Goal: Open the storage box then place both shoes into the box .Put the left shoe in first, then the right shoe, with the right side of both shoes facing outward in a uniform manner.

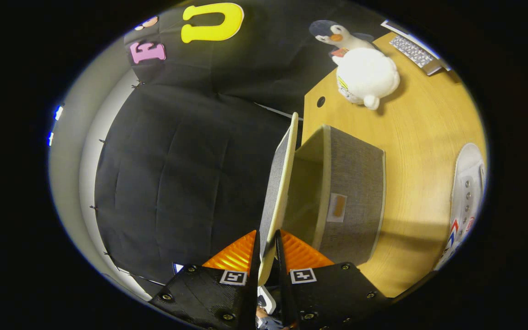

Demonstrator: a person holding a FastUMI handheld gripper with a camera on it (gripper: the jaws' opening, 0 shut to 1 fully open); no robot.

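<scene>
**Grey fabric lid pinched and lifted**

Grey woven lid (278, 183) stands on edge, clenched between both fingers of the gripper (267, 250). At one o'clock beyond them sits the open storage box (353, 192) on the wooden table (424, 137); a white shoe (464, 197) lies at three o'clock.

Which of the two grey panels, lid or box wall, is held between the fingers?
The lid: the gripper is shut on its edge, while the box wall stands free beside it.
</scene>
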